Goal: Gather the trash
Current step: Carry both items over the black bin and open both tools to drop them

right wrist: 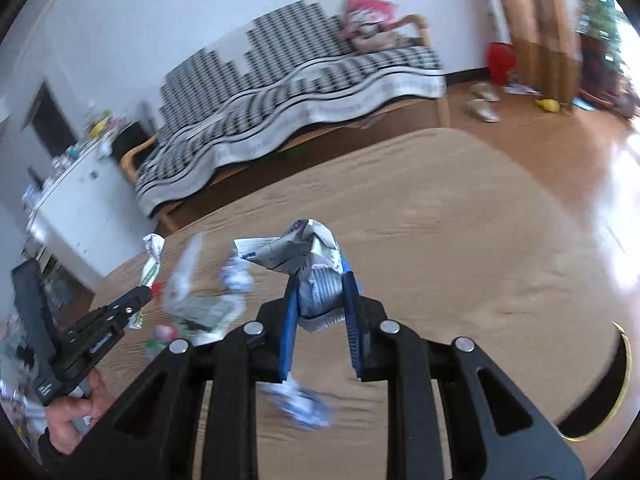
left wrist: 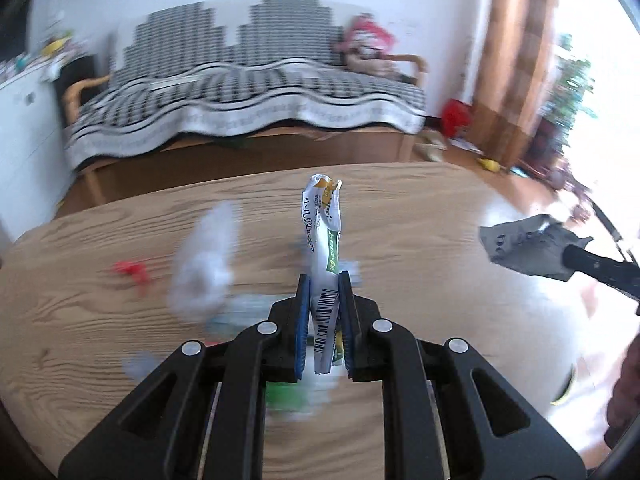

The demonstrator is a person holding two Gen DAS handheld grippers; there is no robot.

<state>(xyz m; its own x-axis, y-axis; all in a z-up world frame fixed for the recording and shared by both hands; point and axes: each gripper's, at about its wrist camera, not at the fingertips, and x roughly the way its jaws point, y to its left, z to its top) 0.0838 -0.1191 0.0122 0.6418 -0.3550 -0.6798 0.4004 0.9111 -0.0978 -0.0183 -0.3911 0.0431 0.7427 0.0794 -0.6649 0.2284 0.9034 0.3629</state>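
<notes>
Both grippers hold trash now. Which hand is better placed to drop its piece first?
Probably right: the right gripper, shut on crumpled blue-white paper, is nearer the black bin rim.

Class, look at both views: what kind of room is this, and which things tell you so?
Most likely a home living room: a sofa under a checked cover by the wall, a wooden table in front, and slippers on the wooden floor.

Bright daylight floods in from the right, bleaching the floor [right wrist: 612, 200] and that whole edge. The sofa [left wrist: 248, 92] and table litter smear with motion blur, and the fisheye bends every edge.
</notes>
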